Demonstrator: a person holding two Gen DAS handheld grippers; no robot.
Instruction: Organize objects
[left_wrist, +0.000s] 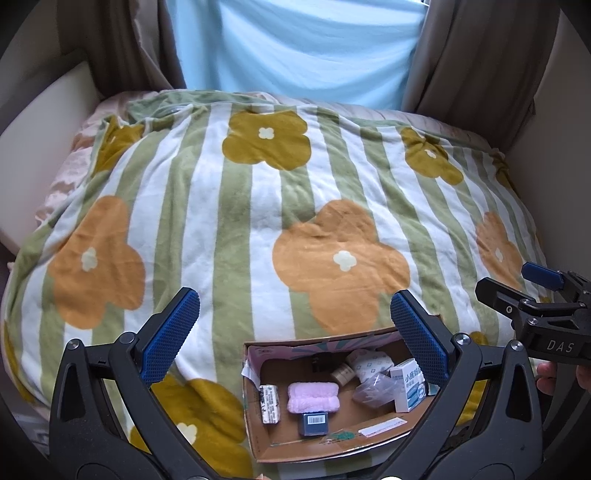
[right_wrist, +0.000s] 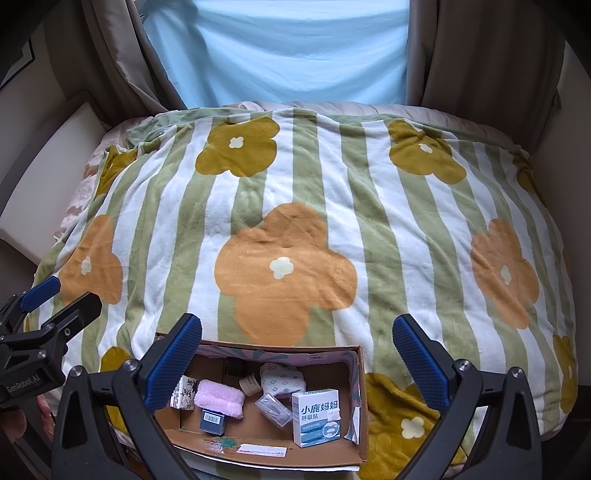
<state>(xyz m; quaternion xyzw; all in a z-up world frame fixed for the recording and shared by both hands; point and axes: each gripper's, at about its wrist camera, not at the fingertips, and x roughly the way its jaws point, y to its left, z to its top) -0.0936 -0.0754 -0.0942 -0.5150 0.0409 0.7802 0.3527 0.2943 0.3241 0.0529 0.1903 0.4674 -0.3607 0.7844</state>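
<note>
left wrist view: left tool (left_wrist: 291, 334) spread and empty above the cardboard box (left_wrist: 332, 448) at the bed's near edge; its soft blanket (left_wrist: 258, 206) could tip the box if pushed.
right wrist view: right tool (right_wrist: 297, 354) spread, empty; the clear case (right_wrist: 273, 406) may slip from a pinch.

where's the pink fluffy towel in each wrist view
Left wrist view: the pink towel lies low and centre in the cardboard box, between the open fingers.
Right wrist view: the towel is low and left of centre, just right of that gripper's left-side finger.
Shared landmark: the dark barcode box sits right in front of the towel in both.
</note>
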